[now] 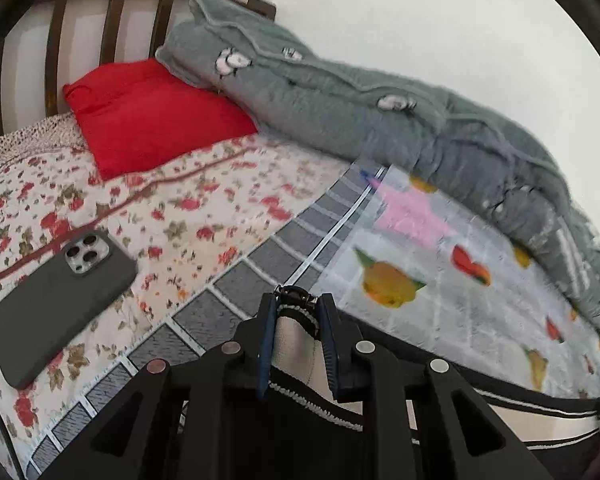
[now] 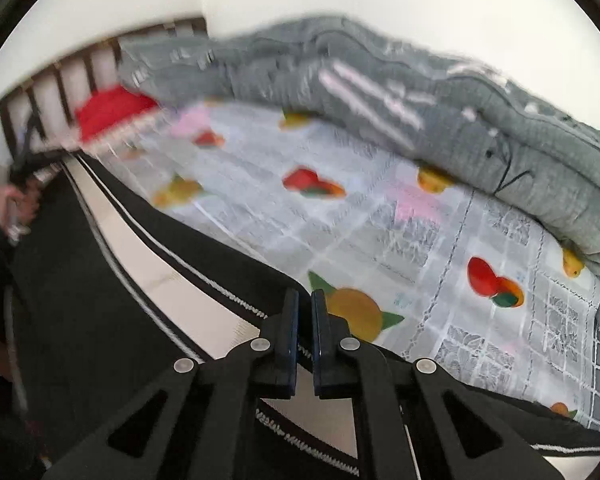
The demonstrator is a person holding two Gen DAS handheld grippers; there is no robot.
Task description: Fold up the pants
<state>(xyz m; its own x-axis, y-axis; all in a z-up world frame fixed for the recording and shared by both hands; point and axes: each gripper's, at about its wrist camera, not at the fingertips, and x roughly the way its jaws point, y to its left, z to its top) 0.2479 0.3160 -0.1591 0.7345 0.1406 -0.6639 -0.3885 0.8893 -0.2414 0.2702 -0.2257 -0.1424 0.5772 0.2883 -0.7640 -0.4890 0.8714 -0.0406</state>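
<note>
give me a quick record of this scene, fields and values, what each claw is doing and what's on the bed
left claw: shut on pants at the zipper end
right claw: shut on the pants' black edge
pants: black with a cream side stripe, stretched between the claws
bed items: phone, red pillow, grey blanket
bed cover: fruit-print sheet
image quality: right view blurred

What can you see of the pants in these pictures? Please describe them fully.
The pants are black fabric with a cream side stripe edged by thin white lines. They hang stretched across the bed's near side, over the fruit-print sheet. The left gripper pinches one bunched end; the right gripper is closed on the striped edge.
</note>
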